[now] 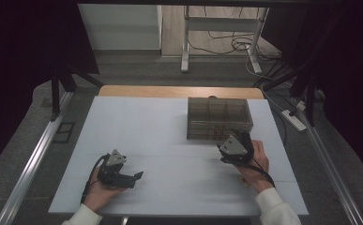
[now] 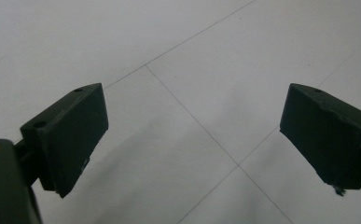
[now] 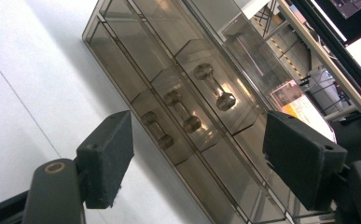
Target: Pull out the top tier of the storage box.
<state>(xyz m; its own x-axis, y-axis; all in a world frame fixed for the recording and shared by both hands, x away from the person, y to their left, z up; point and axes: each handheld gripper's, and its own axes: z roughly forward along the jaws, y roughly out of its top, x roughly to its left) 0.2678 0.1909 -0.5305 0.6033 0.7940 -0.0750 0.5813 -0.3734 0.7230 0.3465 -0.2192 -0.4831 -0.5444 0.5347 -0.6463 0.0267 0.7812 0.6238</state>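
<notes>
Fingers: R gripper (image 1: 238,137) has its black pads (image 3: 104,156) wide apart w/ nothing between them. L gripper (image 1: 131,178) is also spread wide, pads (image 2: 71,135) over bare table, nothing held.
Box: smoky see-thru box (image 1: 219,118) sits upper right of middle in the high view, on the white table (image 1: 160,140). R gripper is just below its near wall, close but not touching, I think.
Handles: in the R gripper view, 3 small bar handles w/ round ends (image 3: 183,111) sit mid-frame on the box, one per drawer it seems. They lie a bit above and between the pads.
Step now: looks like R hand (image 1: 256,161) is lining up to grab a handle.
How to do it well: pick just 1 handle, prob the middle one. Put it right in the gap btwn the pads, then go in slow and straight. Squeeze on the thin bar, not the round ends.
Watch out: box is light plastic, so a bump could push it away. Pull straight along the drawer.
L gripper job: lower left of the high view, well apart from the box. Could come hold the box steady if it slides.
</notes>
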